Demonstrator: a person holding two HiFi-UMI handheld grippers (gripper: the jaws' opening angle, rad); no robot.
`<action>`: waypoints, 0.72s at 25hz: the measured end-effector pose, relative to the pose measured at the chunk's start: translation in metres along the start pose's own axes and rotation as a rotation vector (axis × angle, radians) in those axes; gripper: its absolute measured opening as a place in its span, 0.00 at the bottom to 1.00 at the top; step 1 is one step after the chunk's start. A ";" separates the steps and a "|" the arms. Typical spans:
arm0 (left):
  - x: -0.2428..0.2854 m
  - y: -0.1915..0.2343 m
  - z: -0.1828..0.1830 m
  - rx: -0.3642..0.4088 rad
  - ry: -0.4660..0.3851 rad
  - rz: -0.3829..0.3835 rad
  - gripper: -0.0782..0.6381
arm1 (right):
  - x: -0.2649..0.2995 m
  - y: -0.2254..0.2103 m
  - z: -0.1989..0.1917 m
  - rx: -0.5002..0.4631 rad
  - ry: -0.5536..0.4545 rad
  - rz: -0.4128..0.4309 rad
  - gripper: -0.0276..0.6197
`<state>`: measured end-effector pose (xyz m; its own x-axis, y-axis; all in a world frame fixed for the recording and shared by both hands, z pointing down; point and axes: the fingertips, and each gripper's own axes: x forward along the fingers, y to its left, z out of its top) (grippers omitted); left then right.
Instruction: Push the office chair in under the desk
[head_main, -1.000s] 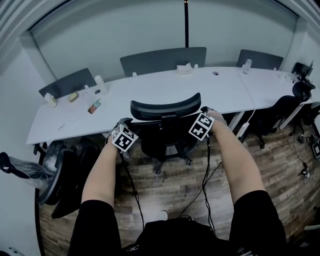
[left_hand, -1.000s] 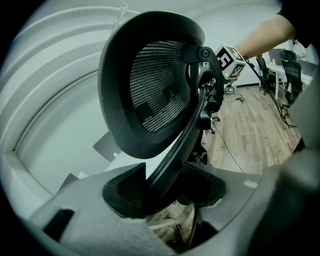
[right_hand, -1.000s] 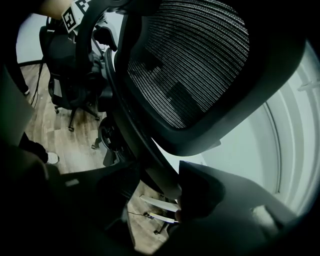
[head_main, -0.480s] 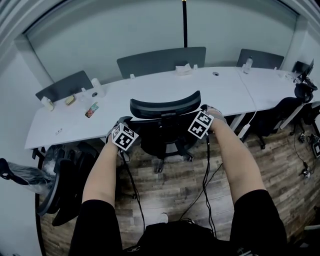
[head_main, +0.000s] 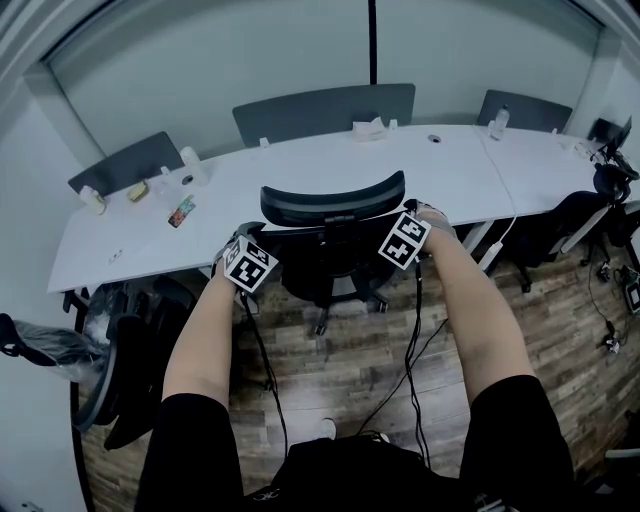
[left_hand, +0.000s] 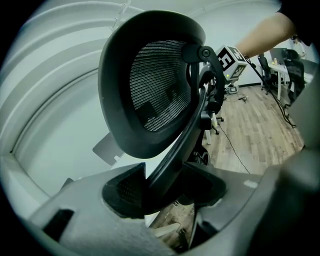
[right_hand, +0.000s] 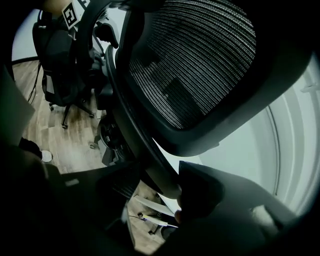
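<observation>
Clamping black mesh office chair (head_main: 331, 205) at long white desk (head_main: 300, 170): left gripper (left_hand: 162, 187) and right gripper (right_hand: 162, 187) jaws closed on its frame.

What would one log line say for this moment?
left gripper: shut on office chair | right gripper: shut on office chair | office chair: at desk edge, base outside

Clamped in left gripper (left_hand: 162, 189): curved rear strut (left_hand: 174, 150) of office chair (left_hand: 155, 90), below chair's mesh panel. Beside chair's far edge, marker cube (left_hand: 231, 61), bare forearm (left_hand: 262, 36). Beyond chair, wooden floor (left_hand: 255, 125).
</observation>
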<state>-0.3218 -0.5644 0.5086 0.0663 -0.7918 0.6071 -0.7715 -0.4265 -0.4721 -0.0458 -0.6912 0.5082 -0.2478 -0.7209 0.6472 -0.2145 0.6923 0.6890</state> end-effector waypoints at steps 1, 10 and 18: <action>0.000 -0.001 -0.001 -0.004 0.000 0.005 0.43 | -0.001 0.001 -0.001 0.001 -0.001 -0.005 0.42; -0.029 0.000 0.013 -0.122 -0.108 0.092 0.51 | -0.022 0.005 0.003 0.024 -0.093 -0.146 0.42; -0.120 -0.001 0.036 -0.518 -0.383 0.286 0.11 | -0.140 0.014 0.043 0.499 -0.524 -0.232 0.05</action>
<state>-0.3067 -0.4846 0.4132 -0.0396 -0.9806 0.1921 -0.9876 0.0092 -0.1567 -0.0547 -0.5790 0.4131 -0.5336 -0.8267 0.1782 -0.6869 0.5466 0.4790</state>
